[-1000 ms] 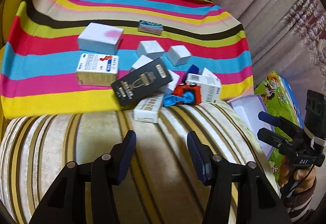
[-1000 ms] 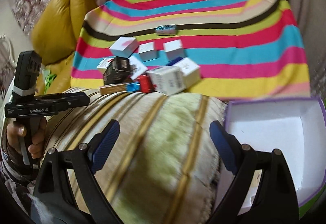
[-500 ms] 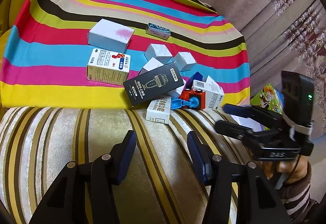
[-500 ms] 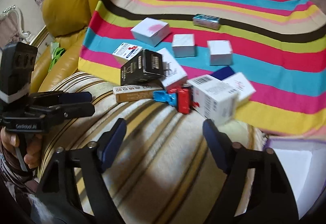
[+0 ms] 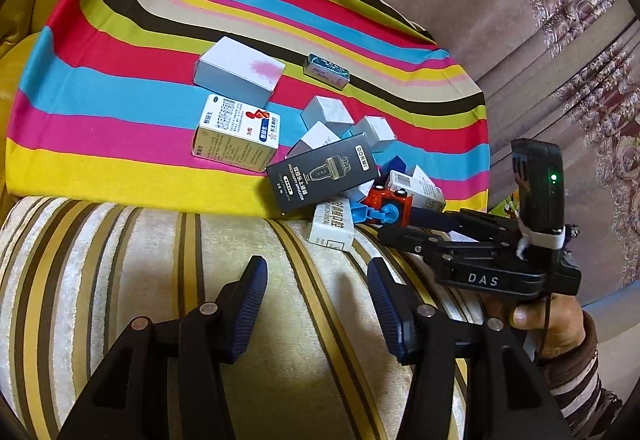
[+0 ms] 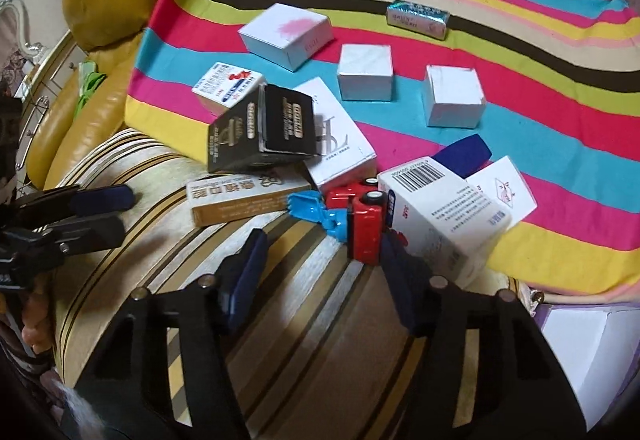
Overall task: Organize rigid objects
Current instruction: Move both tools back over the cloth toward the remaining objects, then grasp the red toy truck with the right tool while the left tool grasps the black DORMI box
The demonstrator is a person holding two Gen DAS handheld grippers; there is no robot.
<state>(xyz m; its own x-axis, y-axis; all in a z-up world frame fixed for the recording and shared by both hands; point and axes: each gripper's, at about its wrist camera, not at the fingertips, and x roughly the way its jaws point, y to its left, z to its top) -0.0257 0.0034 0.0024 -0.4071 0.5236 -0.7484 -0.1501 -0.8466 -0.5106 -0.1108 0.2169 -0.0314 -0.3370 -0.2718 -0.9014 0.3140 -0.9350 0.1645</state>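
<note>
My left gripper (image 5: 316, 300) hovers over the striped sofa cushion (image 5: 120, 280), fingers apart, nothing between them. My right gripper (image 6: 320, 264) is low over the same cushion, fingers apart and empty; its right finger (image 6: 400, 272) sits just beside the red toy truck (image 6: 364, 224), contact not resolvable.

The boxes lie clustered on the striped cloth (image 6: 520, 88) and over its front edge. The black box (image 5: 322, 170) leans tilted on the white boxes behind it. A gold-sided box (image 6: 244, 198) lies on the cushion below it. The truck, with a blue scoop (image 6: 316, 210), lies between the gold-sided box and a barcode box (image 6: 440, 208), touching the latter.

Farther back: a white box with a pink mark (image 6: 286, 30), a printed white box (image 5: 236, 132), two small white cubes (image 6: 364, 72) (image 6: 454, 94) and a foil-wrapped pack (image 6: 418, 18), each apart.

An open white tray (image 6: 580, 352) shows at lower right in the right wrist view.
</note>
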